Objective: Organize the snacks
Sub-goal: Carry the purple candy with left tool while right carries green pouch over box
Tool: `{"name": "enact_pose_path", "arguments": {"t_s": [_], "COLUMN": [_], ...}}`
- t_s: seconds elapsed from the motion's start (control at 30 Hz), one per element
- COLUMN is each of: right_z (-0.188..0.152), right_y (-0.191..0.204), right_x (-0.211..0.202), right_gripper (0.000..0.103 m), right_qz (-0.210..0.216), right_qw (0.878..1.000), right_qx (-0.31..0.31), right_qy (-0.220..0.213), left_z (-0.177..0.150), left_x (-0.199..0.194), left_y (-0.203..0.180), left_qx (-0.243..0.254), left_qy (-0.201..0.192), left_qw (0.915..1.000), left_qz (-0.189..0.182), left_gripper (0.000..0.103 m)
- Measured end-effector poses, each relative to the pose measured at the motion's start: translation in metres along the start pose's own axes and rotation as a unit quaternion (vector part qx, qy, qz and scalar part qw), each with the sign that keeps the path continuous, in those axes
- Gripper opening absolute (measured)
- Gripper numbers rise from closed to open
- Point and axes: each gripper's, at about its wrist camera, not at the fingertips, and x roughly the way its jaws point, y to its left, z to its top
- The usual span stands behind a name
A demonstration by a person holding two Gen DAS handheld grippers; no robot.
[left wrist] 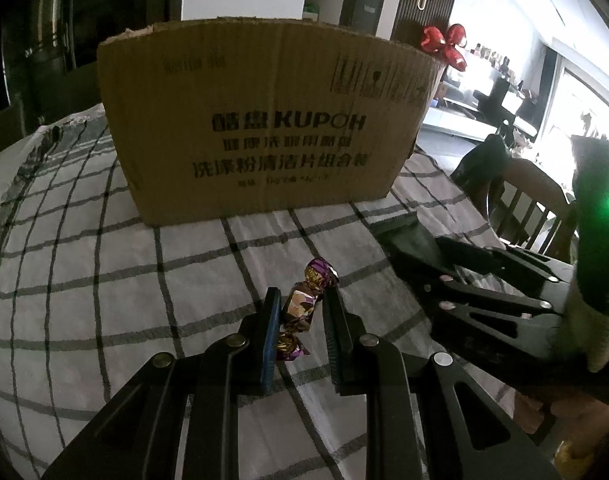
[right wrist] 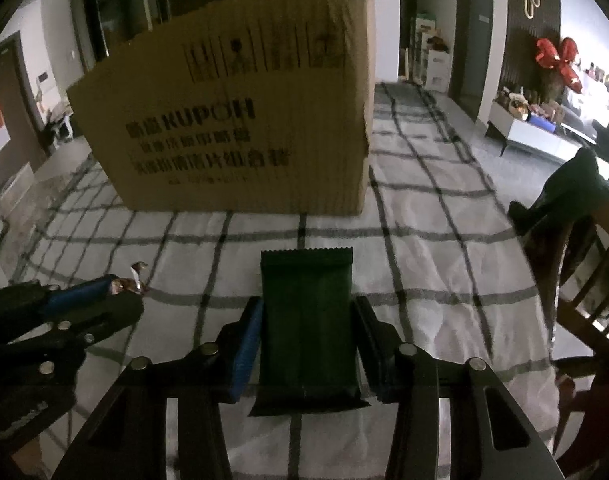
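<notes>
We are clenching a purple candy (left wrist: pixel 300 308) in the left tongs (left wrist: pixel 300 300) and a green packet (right wrist: pixel 308 328) in the right tongs (right wrist: pixel 308 312), both pointing lengthwise toward the cardboard box (right wrist: pixel 240 120) dead ahead.

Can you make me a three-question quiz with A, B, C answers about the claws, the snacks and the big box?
1. Where is the cardboard box?
A. on the checked tablecloth, beyond both claws
B. on the chair
C. on the floor

2. What colour is the packet in the right claw?
A. yellow
B. dark green
C. white

3. What is the left claw doing?
A. hanging open with nothing in it
B. gripping the box
C. shut on a purple wrapped candy

Answers: 1 A, both views show the box standing on the cloth ahead. 2 B, the flat packet between the fingers is dark green. 3 C, the candy sits pinched between its fingers.
</notes>
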Motion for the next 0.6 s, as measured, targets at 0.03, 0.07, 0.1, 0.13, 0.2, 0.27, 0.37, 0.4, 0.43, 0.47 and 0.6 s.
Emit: {"name": "enact_pose_path", "arguments": {"t_s": [0.03, 0.07, 0.1, 0.13, 0.2, 0.27, 0.37, 0.4, 0.43, 0.47, 0.6], "right_z": [0.001, 0.003, 0.004, 0.006, 0.01, 0.015, 0.023, 0.026, 0.029, 0.032, 0.047], "right_y": [0.001, 0.001, 0.001, 0.002, 0.003, 0.003, 0.005, 0.005, 0.006, 0.007, 0.007], "right_x": [-0.005, -0.009, -0.013, -0.02, -0.029, -0.038, -0.051, -0.055, -0.061, -0.065, -0.078], "right_gripper": [0.046, 0.046, 0.046, 0.046, 0.046, 0.046, 0.046, 0.046, 0.046, 0.046, 0.046], "right_qz": [0.003, 0.004, 0.006, 0.009, 0.012, 0.015, 0.02, 0.021, 0.022, 0.023, 0.027], "right_qw": [1.0, 1.0, 1.0, 1.0, 0.999, 0.999, 0.998, 0.998, 0.997, 0.997, 0.995], "right_qx": [0.001, 0.003, 0.004, 0.007, 0.009, 0.009, 0.008, 0.008, 0.009, 0.01, 0.015], "right_qy": [-0.006, -0.01, -0.015, -0.023, -0.034, -0.044, -0.06, -0.065, -0.072, -0.077, -0.099], "left_z": [0.001, 0.002, 0.003, 0.005, 0.009, 0.013, 0.021, 0.025, 0.028, 0.031, 0.051], "left_x": [-0.002, -0.004, -0.008, -0.012, -0.02, -0.028, -0.04, -0.046, -0.05, -0.053, -0.069], "left_y": [0.0, 0.0, 0.0, -0.001, -0.002, -0.003, -0.004, -0.004, -0.004, -0.004, 0.0], "left_qx": [0.0, -0.001, -0.001, -0.001, 0.001, 0.005, 0.011, 0.013, 0.015, 0.015, 0.017], "left_qy": [-0.002, -0.004, -0.007, -0.011, -0.02, -0.028, -0.043, -0.05, -0.055, -0.059, -0.079], "left_qw": [1.0, 1.0, 1.0, 0.9999, 0.9998, 0.9996, 0.999, 0.9986, 0.9983, 0.9981, 0.9967], "left_qz": [0.001, 0.001, 0.001, 0.0, 0.001, 0.002, 0.007, 0.008, 0.01, 0.011, 0.006], "left_gripper": [0.022, 0.022, 0.022, 0.022, 0.022, 0.022, 0.022, 0.022, 0.022, 0.022, 0.022]}}
